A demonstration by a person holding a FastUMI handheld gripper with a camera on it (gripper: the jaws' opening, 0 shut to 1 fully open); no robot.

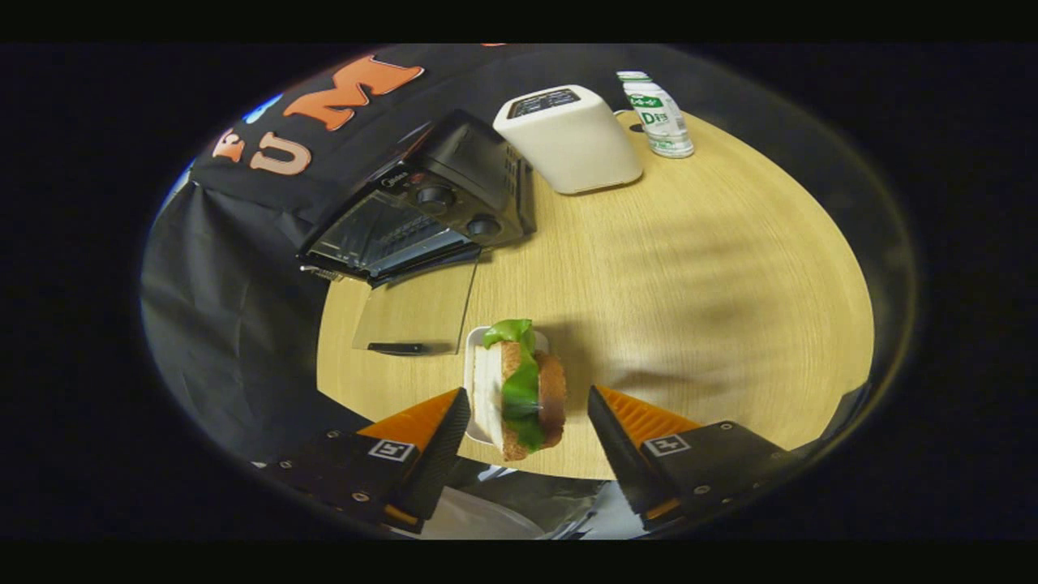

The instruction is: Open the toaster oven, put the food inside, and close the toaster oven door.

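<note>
A sandwich [519, 389] of brown bread and green lettuce stands on its edge on a small white plate [485, 388] near the front edge of the round wooden table [689, 268]. My gripper [527, 393] is open, one finger on each side of the sandwich. The right finger is clear of the bread and the left finger is close to the plate's rim. Beyond the fingers to the left sits the black toaster oven [454, 174]. Its glass door [418, 312] is folded down flat over the table, its dark handle [397, 348] nearest me, and the wire rack inside shows.
A white pop-up toaster [572, 142] stands just right of the oven at the back of the table. A white bottle with a green label [658, 113] is behind it to the right. Black cloth hangs around the table's left side and back.
</note>
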